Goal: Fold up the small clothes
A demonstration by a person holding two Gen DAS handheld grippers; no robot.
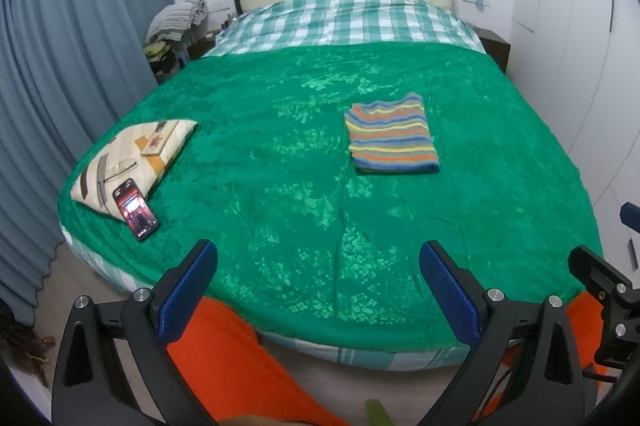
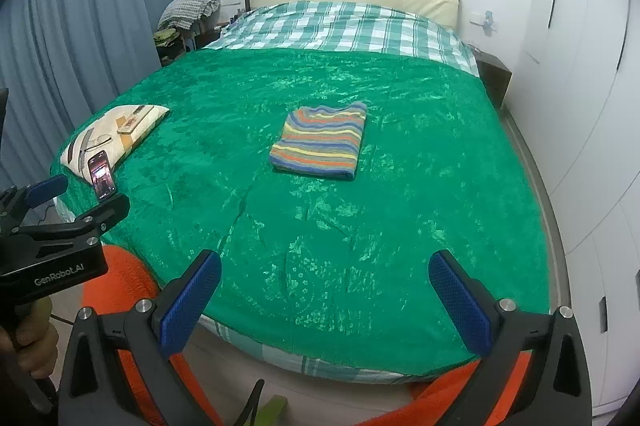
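A folded striped garment [image 1: 392, 134] [image 2: 322, 142], banded in blue, orange, yellow and green, lies flat on the green blanket [image 1: 304, 186] [image 2: 360, 210] in the middle of the bed. My left gripper [image 1: 318, 258] hangs open over the near edge of the bed, well short of the garment, with nothing between its blue pads. My right gripper [image 2: 325, 266] is open too, empty, also back at the foot of the bed. In the right wrist view the left gripper [image 2: 64, 202] shows at the left edge, held by a hand.
A patterned pillow [image 1: 136, 154] [image 2: 116, 134] at the bed's left corner carries a lit phone [image 1: 135, 209] [image 2: 101, 180] and a small flat box. Orange fabric [image 1: 240, 362] [image 2: 120, 282] lies below the foot of the bed. Blue curtains hang left; white wardrobe doors stand right.
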